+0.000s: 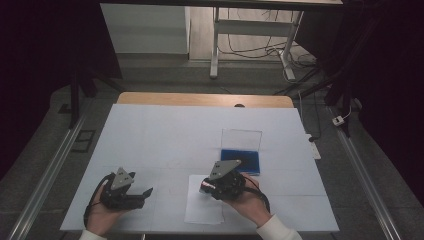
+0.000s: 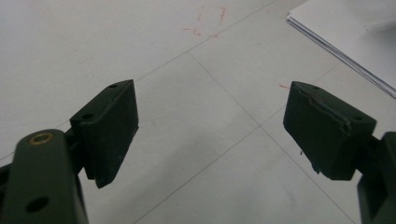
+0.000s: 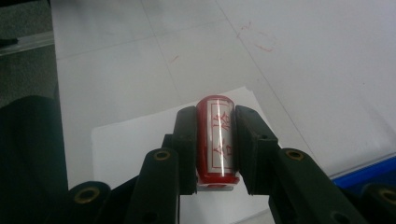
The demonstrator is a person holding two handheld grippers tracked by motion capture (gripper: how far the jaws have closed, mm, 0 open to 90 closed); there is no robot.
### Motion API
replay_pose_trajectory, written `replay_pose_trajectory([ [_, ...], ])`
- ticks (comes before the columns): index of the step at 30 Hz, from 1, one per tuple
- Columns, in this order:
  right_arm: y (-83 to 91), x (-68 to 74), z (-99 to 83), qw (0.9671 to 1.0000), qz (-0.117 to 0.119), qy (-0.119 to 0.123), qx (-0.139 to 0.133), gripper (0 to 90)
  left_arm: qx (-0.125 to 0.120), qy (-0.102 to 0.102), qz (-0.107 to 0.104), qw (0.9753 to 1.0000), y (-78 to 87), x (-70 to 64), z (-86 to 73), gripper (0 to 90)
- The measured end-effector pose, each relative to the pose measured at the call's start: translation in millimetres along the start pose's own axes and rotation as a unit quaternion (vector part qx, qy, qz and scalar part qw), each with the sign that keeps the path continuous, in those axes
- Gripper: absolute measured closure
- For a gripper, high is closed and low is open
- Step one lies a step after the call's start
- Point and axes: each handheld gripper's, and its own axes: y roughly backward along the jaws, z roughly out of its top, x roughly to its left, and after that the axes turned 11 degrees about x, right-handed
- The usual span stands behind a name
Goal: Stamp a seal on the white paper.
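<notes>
High view
Left gripper (image 1: 145, 192): held low over the white table (image 1: 165, 135) near its front edge, jaws apart with nothing between them.
Right gripper (image 1: 204, 187): held over the paper (image 1: 200, 210), jaws pointing left; a small red stamp (image 1: 204, 186) shows at the tips.
Box (image 1: 241, 152): blue base with a clear lid standing open, just beyond the right gripper, apart from it.

Left gripper view
Left gripper (image 2: 210, 133): jaws spread wide; bare table (image 2: 140, 46) lies in the gap.
Fingers (image 2: 109, 130): both pads face inward, touching nothing.
Paper (image 2: 355, 42): a stack corner beyond the right-hand jaw, well clear of it.
Marks (image 2: 208, 21): faint red lines on the table, ahead of the jaws.

Right gripper view
Right gripper (image 3: 215, 142): jaws closed on the stamp.
Stamp (image 3: 215, 140): red cylinder with a silver label of red characters; long axis runs along the jaws, rounded end pointing away from the camera past the tips, flat end toward the camera.
Fingers (image 3: 186, 144): one pad presses each side of the stamp, label facing up between them.
Paper (image 3: 135, 140): under the jaws and stamp.
Box (image 3: 369, 170): blue edge at lower right, beside the right-hand jaw.
</notes>
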Motion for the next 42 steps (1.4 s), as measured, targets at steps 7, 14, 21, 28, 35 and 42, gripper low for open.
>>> replay_pose_trajectory([
  [7, -7.7, 2.2, 0.5, 0.9999, -0.002, 0.005, 0.012, 69.7, 0.001, -0.001, 0.000, 1.0000, 0.0, 0.3, -0.3, 18.6],
  [14, -14.7, 1.4, -1.4, 0.9998, -0.005, 0.003, 0.020, 69.7, 0.001, 0.000, -0.001, 1.0000, 0.4, 1.0, -0.3, 18.6],
  [21, -18.1, 2.8, -0.6, 0.9997, -0.004, 0.006, 0.023, 69.7, 0.003, -0.002, -0.001, 1.0000, -0.1, 1.4, -0.6, 18.6],
  [28, -21.7, 3.9, -1.0, 0.9995, -0.006, 0.006, 0.030, 69.7, 0.003, -0.001, -0.001, 1.0000, 0.1, 2.2, -1.0, 18.6],
  [35, -24.6, 2.8, -2.4, 0.9994, -0.006, 0.007, 0.033, 69.7, 0.003, 0.000, -0.001, 1.0000, 0.2, 2.3, -1.0, 18.6],
  [42, -26.6, 2.6, -3.3, 0.9993, -0.005, 0.005, 0.037, 69.7, 0.005, -0.001, -0.001, 1.0000, -0.1, 2.3, -1.0, 18.6],
])
